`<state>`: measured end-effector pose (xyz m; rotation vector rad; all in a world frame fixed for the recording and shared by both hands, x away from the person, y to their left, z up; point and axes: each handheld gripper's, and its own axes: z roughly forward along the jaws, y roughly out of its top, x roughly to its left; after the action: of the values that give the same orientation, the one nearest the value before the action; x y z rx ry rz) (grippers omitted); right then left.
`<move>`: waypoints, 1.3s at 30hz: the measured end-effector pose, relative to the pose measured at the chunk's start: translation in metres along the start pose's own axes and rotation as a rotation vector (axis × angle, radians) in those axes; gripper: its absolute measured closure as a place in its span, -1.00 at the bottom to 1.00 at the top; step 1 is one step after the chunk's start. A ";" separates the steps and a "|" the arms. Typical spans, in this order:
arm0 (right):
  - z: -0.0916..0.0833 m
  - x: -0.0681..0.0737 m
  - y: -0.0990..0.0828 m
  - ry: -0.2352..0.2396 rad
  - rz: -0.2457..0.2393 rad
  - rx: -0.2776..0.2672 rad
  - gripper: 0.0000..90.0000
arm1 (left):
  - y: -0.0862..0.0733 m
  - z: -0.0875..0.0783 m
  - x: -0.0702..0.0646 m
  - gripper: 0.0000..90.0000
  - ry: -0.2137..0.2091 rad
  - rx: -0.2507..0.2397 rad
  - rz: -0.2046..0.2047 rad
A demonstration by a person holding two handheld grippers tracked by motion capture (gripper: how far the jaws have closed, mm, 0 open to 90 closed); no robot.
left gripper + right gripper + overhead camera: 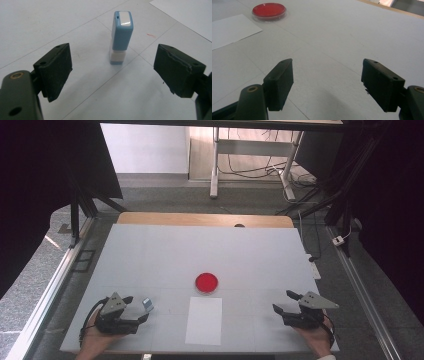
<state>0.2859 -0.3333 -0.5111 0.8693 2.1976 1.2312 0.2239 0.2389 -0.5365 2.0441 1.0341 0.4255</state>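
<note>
We see the left gripper released, its jaws wide apart, with the stamp upright on the table just ahead; the right gripper gapes empty.

White bench: red dish mid-bench, paper sheet just in front of it, small blue stamp upright at front left.

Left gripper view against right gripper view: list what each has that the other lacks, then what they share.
Left gripper view: a blue stamp standing upright on the table ahead of the open left gripper, untouched. Right gripper view: a red ink pad and a white paper sheet beyond the open right gripper. Shared: the grey table and nothing between the jaws.
</note>
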 end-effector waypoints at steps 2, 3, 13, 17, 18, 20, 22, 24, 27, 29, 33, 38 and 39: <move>0.001 0.000 0.000 -0.002 -0.004 0.003 -0.44 | 0.000 -0.001 0.001 -0.66 0.001 0.000 -0.005; 0.001 0.000 0.000 0.002 -0.004 0.004 -0.44 | 0.000 -0.001 0.001 -0.66 0.005 -0.002 -0.008; 0.002 0.002 0.001 -0.001 -0.015 0.009 -0.43 | 0.000 -0.001 0.000 -0.66 0.003 -0.002 -0.010; 0.002 0.003 0.001 0.000 -0.016 0.007 -0.43 | 0.001 -0.001 0.000 -0.66 0.004 -0.004 -0.013; 0.002 0.003 0.001 -0.001 -0.016 0.007 -0.43 | 0.001 -0.001 0.000 -0.66 0.004 -0.004 -0.013; 0.003 0.003 0.001 0.000 -0.017 0.005 -0.43 | 0.001 -0.002 0.000 -0.66 0.004 -0.004 -0.015; 0.003 0.003 0.002 0.004 -0.016 0.002 -0.42 | 0.001 -0.003 0.000 -0.66 0.007 -0.006 -0.018; 0.004 0.004 0.002 0.004 -0.021 0.001 -0.42 | 0.001 -0.003 0.000 -0.66 0.008 -0.007 -0.019; 0.004 0.005 0.002 0.006 -0.023 0.004 -0.42 | 0.001 -0.003 -0.001 -0.66 0.007 -0.005 -0.017; 0.005 0.005 0.002 0.007 -0.023 0.004 -0.42 | 0.001 -0.003 0.000 -0.66 0.006 -0.005 -0.018; 0.005 0.005 0.002 0.004 -0.026 0.007 -0.42 | 0.002 -0.004 -0.001 -0.65 0.006 -0.005 -0.017; 0.006 0.006 0.002 0.005 -0.027 0.009 -0.41 | 0.008 -0.009 -0.003 -0.66 0.007 -0.003 0.006; 0.006 0.006 0.002 0.005 -0.027 0.009 -0.41 | 0.010 -0.010 -0.003 -0.66 0.004 -0.001 0.008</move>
<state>0.2861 -0.3252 -0.5128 0.8383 2.2130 1.2136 0.2211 0.2385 -0.5222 2.0481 1.0285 0.4344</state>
